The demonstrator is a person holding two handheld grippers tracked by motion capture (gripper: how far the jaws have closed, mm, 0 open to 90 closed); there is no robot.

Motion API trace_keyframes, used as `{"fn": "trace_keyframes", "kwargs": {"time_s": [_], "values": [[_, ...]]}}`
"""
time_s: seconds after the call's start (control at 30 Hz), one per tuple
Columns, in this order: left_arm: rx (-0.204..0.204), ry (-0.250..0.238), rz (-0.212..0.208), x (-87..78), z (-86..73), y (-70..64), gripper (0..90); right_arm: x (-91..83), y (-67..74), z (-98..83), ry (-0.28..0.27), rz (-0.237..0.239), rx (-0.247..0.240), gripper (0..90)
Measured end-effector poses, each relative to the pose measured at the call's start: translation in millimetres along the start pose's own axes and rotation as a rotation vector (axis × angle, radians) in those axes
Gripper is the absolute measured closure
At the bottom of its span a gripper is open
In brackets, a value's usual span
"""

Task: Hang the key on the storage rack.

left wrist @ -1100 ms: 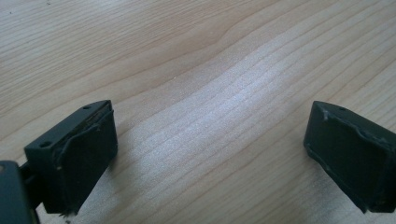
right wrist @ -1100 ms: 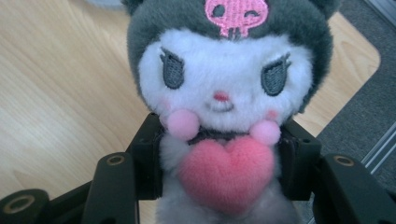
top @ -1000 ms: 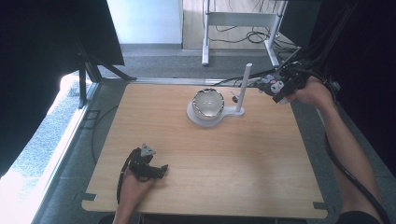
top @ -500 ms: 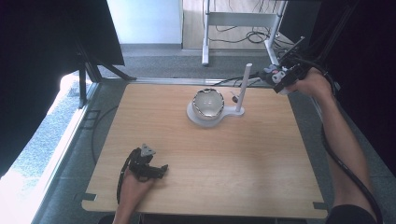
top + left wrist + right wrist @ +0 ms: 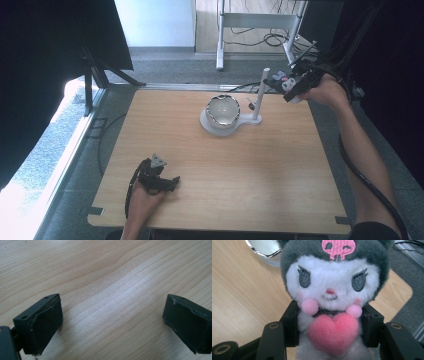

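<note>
One plush toy (image 5: 329,290) in my right tongs (image 5: 292,82), one bowl (image 5: 223,111) on one white stand (image 5: 257,95), two tongs, left (image 5: 159,177) empty

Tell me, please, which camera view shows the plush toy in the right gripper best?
The right gripper view: the plush toy faces the camera up close, its body clamped between the black jaws, pink heart in front. The high view shows the right gripper near the table's far right corner, the toy too small to make out.

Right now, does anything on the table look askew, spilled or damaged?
Nothing stands out. The bowl sits upright on its white stand, with no spill on the table. The right tool grips the plush squarely at its body; the left tool is open over bare wood.
</note>
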State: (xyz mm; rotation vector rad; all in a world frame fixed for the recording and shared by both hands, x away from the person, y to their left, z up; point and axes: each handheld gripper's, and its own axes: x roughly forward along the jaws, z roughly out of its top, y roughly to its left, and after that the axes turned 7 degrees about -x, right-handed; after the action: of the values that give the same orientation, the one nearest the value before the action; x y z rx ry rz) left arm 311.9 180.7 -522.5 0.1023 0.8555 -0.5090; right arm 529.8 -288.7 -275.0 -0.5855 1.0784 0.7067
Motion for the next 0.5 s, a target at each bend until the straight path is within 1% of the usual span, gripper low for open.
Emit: {"fn": "trace_keyframes", "kwargs": {"time_s": [0.07, 0.17, 0.2, 0.27, 0.33, 0.37, 0.5], "values": [[0.000, 0.000, -0.001, -0.1, 0.0, 0.0, 2.7, 1.6, 1.5, 0.1, 0.001, 0.001, -0.005, 44.7], [-0.001, 0.000, -0.002, -0.1, 0.0, 0.0, 2.7, 10.9, 9.2, 0.4, 0.013, 0.033, -0.024, 44.6], [-0.001, 0.000, -0.002, -0.1, 0.0, 0.0, 2.7, 10.9, 9.2, 0.4, 0.013, 0.033, -0.024, 44.6], [-0.001, 0.000, -0.001, 0.0, 0.0, 0.0, 2.7, 18.0, 13.4, -0.4, 0.021, 0.053, -0.033, 44.5], [-0.001, 0.000, -0.002, 0.0, 0.0, 0.0, 2.7, 20.3, 14.4, -0.9, 0.023, 0.058, -0.036, 44.4], [-0.001, 0.000, -0.001, 0.0, 0.0, 0.0, 2.7, 25.1, 15.5, -2.8, 0.022, 0.071, -0.039, 44.3], [-0.002, -0.003, 0.000, 0.2, -0.1, -0.1, 2.7, 34.9, 16.3, -7.6, 0.034, 0.089, -0.028, 44.3]]}}
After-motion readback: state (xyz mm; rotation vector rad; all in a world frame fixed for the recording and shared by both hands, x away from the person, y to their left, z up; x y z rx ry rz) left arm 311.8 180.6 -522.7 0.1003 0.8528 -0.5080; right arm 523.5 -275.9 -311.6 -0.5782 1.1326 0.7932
